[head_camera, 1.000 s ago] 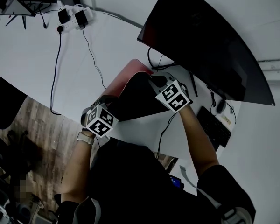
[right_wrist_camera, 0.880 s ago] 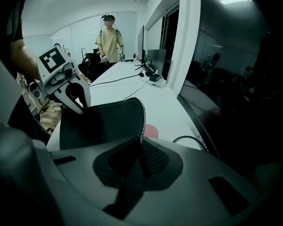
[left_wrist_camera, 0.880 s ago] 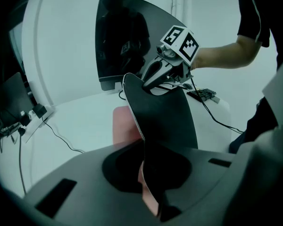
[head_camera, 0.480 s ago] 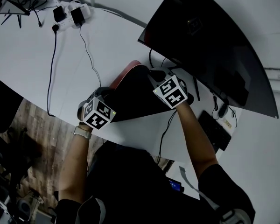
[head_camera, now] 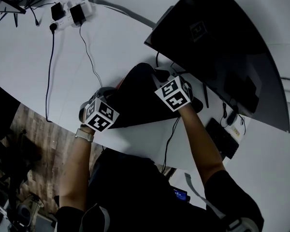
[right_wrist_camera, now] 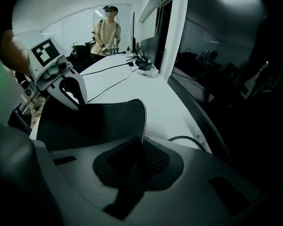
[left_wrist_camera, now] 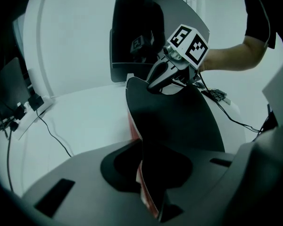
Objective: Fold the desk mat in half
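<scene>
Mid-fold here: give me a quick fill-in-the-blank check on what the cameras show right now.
The mat sits on a ___ table.
Its underside is ___.
The right tongs are ___ on the mat.
Behind the mat stands a large dark ___.
Missing words: white; red; shut; monitor.

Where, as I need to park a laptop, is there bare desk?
Barest: the white desk left of the desk mat, between the power strip and the near edge; only two thin cables cross it. Crowded: right of the mat, below the monitor, with the keyboard and cords.
</scene>
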